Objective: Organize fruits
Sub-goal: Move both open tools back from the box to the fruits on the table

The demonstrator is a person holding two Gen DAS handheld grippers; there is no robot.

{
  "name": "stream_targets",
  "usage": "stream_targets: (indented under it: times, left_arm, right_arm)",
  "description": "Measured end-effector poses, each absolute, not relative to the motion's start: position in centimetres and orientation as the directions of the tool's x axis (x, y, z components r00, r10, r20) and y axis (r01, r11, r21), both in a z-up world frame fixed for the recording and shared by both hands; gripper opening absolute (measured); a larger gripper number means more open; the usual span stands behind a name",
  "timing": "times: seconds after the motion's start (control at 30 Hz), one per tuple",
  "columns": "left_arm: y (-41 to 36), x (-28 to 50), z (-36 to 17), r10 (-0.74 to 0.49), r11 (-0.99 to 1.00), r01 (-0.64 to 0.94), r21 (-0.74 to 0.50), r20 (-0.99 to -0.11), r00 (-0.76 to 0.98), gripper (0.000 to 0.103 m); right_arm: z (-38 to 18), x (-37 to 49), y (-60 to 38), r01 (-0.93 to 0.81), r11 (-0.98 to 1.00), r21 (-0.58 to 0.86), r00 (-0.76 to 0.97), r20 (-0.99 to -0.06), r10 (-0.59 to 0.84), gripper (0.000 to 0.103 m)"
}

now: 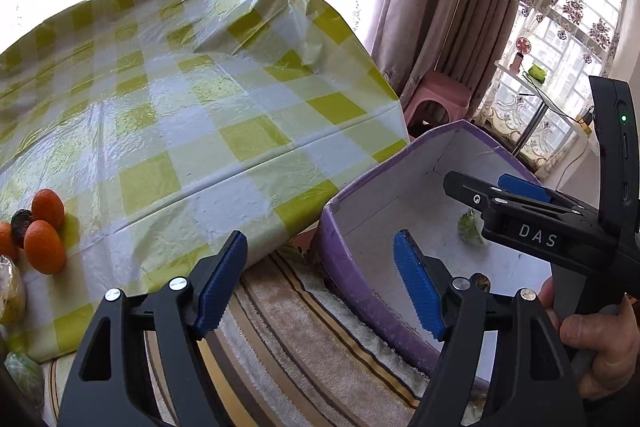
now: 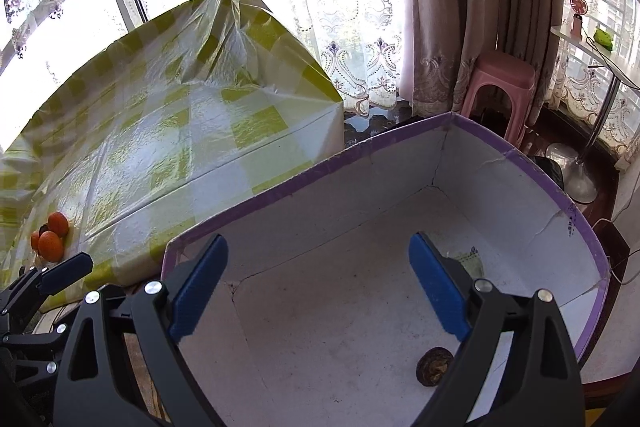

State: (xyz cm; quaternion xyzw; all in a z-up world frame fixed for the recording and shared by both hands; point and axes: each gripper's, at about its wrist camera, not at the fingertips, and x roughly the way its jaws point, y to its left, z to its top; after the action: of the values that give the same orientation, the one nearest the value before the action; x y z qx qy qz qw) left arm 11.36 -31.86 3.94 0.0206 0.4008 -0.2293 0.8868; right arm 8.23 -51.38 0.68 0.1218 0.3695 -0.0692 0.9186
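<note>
Fruits on cloth: three orange fruits (image 1: 44, 247) sit bunched at about 9 o'clock in the left wrist view, on the yellow-and-white checked tablecloth (image 1: 192, 115); a dark round fruit (image 1: 21, 227) is tucked among them, touching.
Same cluster, right wrist view: the orange fruits (image 2: 51, 235) show small at 9 o'clock, well apart from the box.
Box: a purple-edged cardboard box (image 2: 520, 163) with a white inside stands just beside the covered table, at 3 to 5 o'clock in the left view.
Fruits in box: a dark brownish round fruit (image 2: 434, 365) lies on the box floor at 5 o'clock in the right view; a greenish item (image 2: 472, 263) lies near the far wall, partly hidden behind the right finger, kind unclear.
Left gripper (image 1: 320, 283): jaws spread wide, nothing between the blue pads; it hangs over the table edge and a striped towel (image 1: 304, 339).
Right gripper (image 2: 320, 291): jaws spread wide and empty, pointing down into the box.
Hand: a person's hand (image 1: 596, 339) grips the right tool's handle at 4 o'clock in the left view.
Background: a pink stool (image 2: 500, 83) stands by the curtains (image 2: 448, 7) at 2 o'clock.
</note>
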Motion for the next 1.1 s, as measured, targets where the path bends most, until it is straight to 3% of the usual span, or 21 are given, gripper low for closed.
stream_targets:
  times: [0.4, 0.67, 1.1]
  left_arm:
    - [-23.1, 7.7, 5.0, -0.318, 0.942, 0.3, -0.152, -0.696, 0.644, 0.073]
    - [-16.3, 5.0, 5.7, -0.254, 0.967, 0.199, -0.159, -0.662, 0.705, 0.074]
    - [-5.0, 1.7, 5.0, -0.075, 0.985, -0.043, -0.164, -0.648, 0.758, 0.075]
  right_arm:
    - [1.7, 7.9, -43.1, 0.025, 0.981, 0.191, 0.721, -0.683, 0.115, 0.093]
    - [1.2, 7.6, -37.9, -0.071, 0.978, 0.198, 0.684, -0.704, 0.192, 0.1]
    - [0.8, 6.4, -29.3, -0.228, 0.964, 0.138, 0.645, -0.72, 0.256, 0.101]
